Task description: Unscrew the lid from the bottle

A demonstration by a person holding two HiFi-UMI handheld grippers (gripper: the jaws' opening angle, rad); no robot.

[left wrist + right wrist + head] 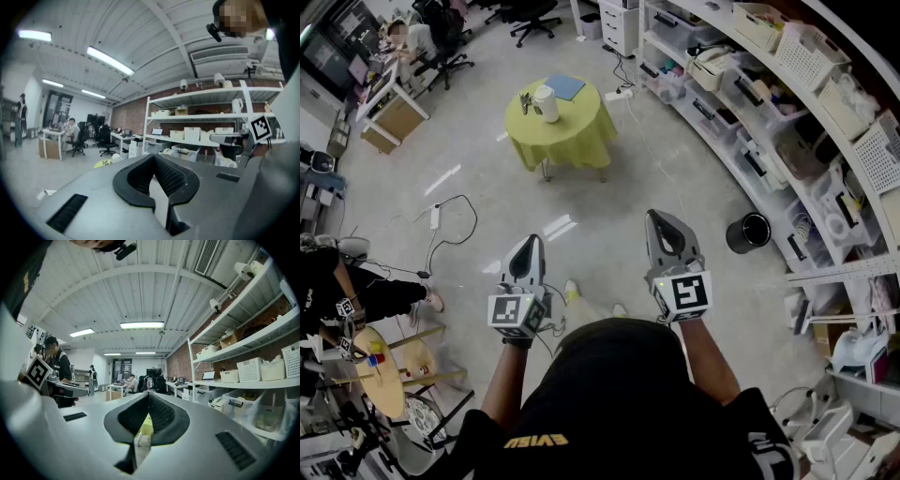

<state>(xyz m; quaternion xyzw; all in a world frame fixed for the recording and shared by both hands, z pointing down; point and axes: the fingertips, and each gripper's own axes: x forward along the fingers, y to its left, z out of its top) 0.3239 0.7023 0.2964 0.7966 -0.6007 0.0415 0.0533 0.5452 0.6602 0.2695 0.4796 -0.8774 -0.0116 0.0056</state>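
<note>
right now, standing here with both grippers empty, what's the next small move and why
Probably step forward toward the round yellow table: the white bottle stands on it, well out of reach ahead. The left gripper and right gripper are both shut with nothing between the jaws, so nothing can be gripped until you are closer.

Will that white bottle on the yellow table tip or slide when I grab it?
Likely tippy: the white lidded bottle stands upright, taller than wide. It may slide, as the yellow tablecloth under it looks loose.
</note>
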